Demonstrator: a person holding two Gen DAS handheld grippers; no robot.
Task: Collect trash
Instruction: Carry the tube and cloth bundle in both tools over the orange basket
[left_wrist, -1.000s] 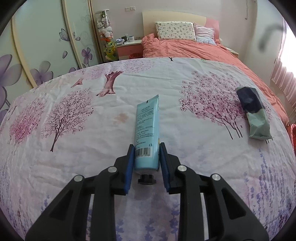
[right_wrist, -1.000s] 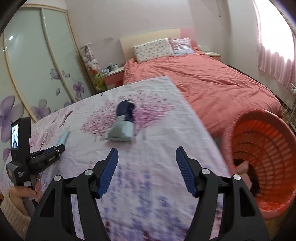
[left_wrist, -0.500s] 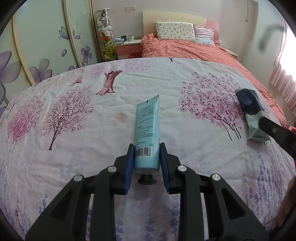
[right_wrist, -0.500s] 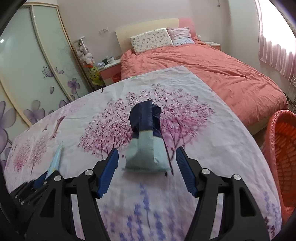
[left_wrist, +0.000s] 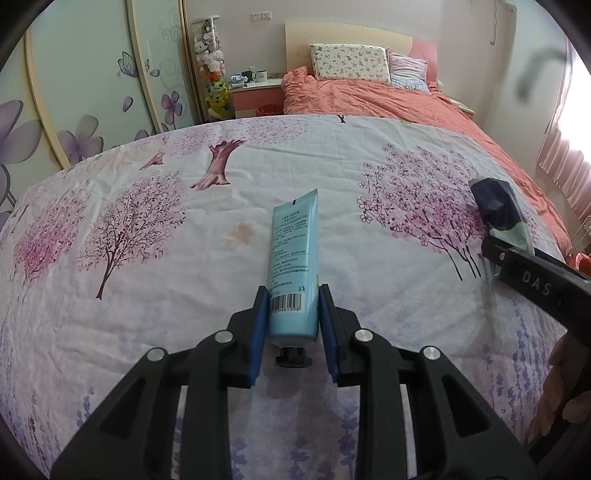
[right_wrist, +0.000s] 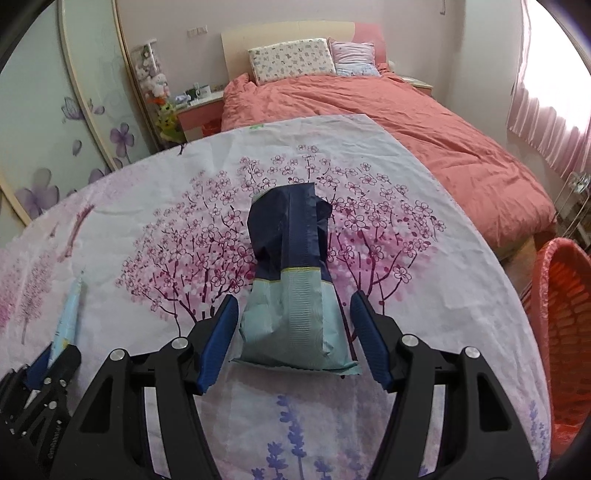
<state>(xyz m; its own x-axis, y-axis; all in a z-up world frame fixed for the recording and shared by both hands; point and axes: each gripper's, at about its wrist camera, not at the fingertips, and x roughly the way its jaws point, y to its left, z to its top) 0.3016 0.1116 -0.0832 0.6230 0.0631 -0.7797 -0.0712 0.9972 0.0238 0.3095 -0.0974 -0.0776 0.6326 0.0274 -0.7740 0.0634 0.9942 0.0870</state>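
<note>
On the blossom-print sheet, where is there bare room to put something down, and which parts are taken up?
Free: the sheet left of the blue tube, and the stretch between the tube and the snack pouch. Crowded: the left gripper is shut on the tube, and the open right gripper straddles the pouch. The orange basket stands off the sheet's right edge.

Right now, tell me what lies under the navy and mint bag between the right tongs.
The bag rests flat on the blossom-print sheet; the printed tree continues around it. Anything beneath the bag is hidden.
</note>
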